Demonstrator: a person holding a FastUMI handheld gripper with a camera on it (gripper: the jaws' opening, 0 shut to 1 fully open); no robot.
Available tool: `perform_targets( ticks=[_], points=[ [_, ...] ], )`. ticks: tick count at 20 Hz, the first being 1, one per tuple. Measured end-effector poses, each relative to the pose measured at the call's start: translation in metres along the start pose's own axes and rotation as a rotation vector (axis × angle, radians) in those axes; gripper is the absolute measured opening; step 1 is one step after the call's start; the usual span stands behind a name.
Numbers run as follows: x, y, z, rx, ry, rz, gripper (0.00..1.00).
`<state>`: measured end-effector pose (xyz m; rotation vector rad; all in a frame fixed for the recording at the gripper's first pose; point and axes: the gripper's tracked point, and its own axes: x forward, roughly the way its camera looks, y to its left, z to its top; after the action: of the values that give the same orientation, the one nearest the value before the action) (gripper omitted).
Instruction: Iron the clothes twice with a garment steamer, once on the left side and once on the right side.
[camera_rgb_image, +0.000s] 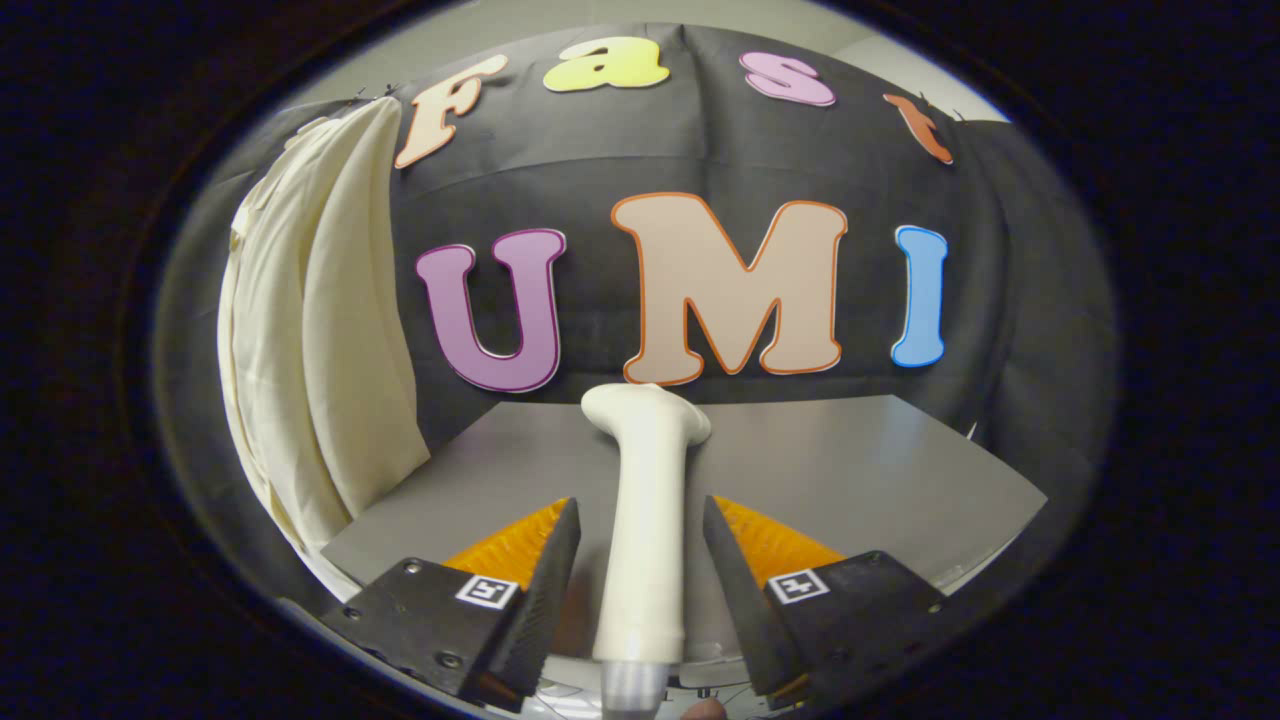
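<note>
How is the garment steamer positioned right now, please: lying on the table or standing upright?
Lying: the garment steamer lies lengthwise on the grey table, between the open gripper's fingers, neither finger touching it.

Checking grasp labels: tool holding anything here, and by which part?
Nothing held yet. The tool is open, its fingers either side of the garment steamer, level with its handle and clear of it. The steamer lies on the grey table.

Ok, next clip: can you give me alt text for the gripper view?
A cream plastic garment steamer lies on a grey table, its handle between the gripper's open fingers, which do not visibly press on it. Beyond, a cream cloth garment hangs against the black cloth wall, off to one side of the table.
</note>
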<state>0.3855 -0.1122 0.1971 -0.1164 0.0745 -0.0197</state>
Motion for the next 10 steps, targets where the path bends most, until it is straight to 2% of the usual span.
perform_targets(
  ticks=[2, 3, 4, 5, 8, 10],
  points=[
    [0.016, -0.006, -0.018, -0.023, 0.113, -0.035, 0.63],
    [0.015, -0.005, -0.015, -0.013, 0.13, -0.033, 0.61],
    [0.017, -0.006, -0.009, -0.005, 0.09, -0.045, 0.58],
    [0.018, -0.007, -0.014, -0.026, 0.113, -0.053, 0.55],
    [0.019, -0.006, -0.016, 0.013, 0.107, -0.027, 0.44],
    [0.019, -0.006, -0.017, 0.021, 0.122, -0.027, 0.44]
  ],
)
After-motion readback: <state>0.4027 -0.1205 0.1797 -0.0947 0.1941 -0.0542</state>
